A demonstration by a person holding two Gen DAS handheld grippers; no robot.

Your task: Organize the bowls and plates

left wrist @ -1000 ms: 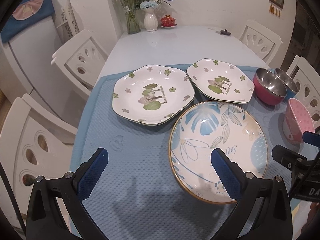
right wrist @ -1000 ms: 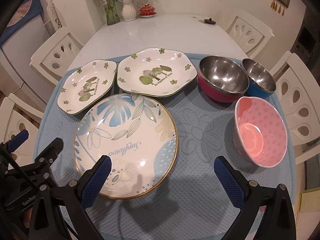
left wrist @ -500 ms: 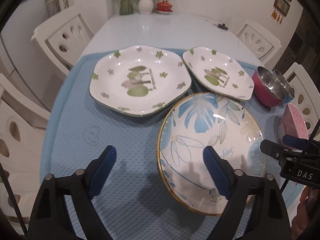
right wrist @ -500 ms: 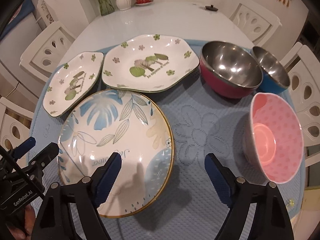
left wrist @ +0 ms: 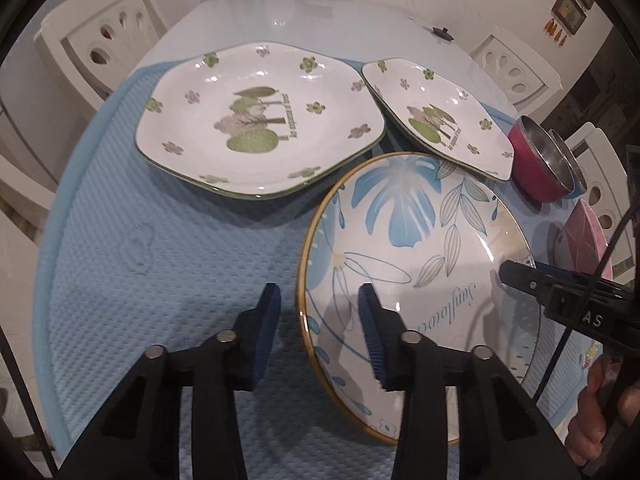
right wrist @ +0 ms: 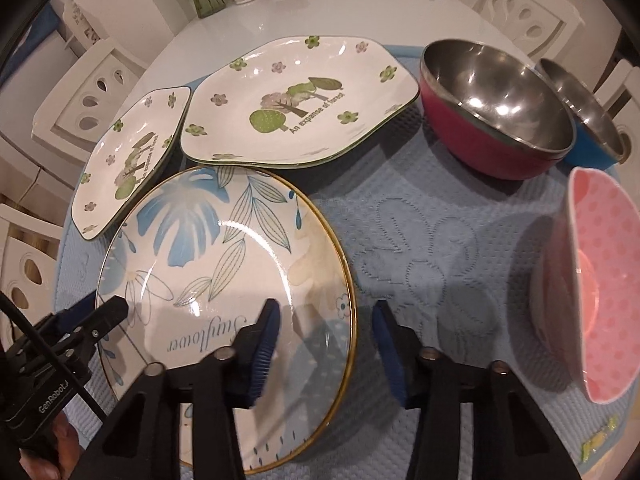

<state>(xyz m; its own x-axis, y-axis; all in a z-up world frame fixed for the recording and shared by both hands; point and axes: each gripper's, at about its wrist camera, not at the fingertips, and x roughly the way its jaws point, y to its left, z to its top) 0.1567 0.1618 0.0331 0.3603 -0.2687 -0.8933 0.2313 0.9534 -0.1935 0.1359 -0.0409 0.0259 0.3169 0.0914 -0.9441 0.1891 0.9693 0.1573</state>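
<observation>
Nothing is stacked yet; every dish lies singly on the blue mat (left wrist: 160, 280), so the sorting has barely begun.

At the far left sits the big tree plate (left wrist: 260, 120), and just right of it the small tree plate (left wrist: 440, 120), which is the larger-looking one in the right view only because it lies nearer that camera. Nearest, in the middle, is the round blue-leaf plate (right wrist: 224, 288), its far rim just beside both tree plates; whether it touches them I cannot tell.

The left gripper (left wrist: 318, 328) straddles this plate's left rim, one pad outside over the mat and one over the plate face. Its jaws have just been closing and are now narrow, but a gap shows on both sides of the rim, so it grips nothing yet. The right gripper (right wrist: 326, 340) straddles the right rim the same way: jaws just narrowed, rim between them, pads not pressing.

Further right stand the red bowl (right wrist: 496, 120) and, touching behind it, the blue bowl (right wrist: 580, 120), both steel inside and both apart from the pink bowl (right wrist: 600, 300) at the near right.

My judgement: the two-handed pick of the round plate is the step in hand. All the stacking of plates, and the nesting of the three bowls, is left.
</observation>
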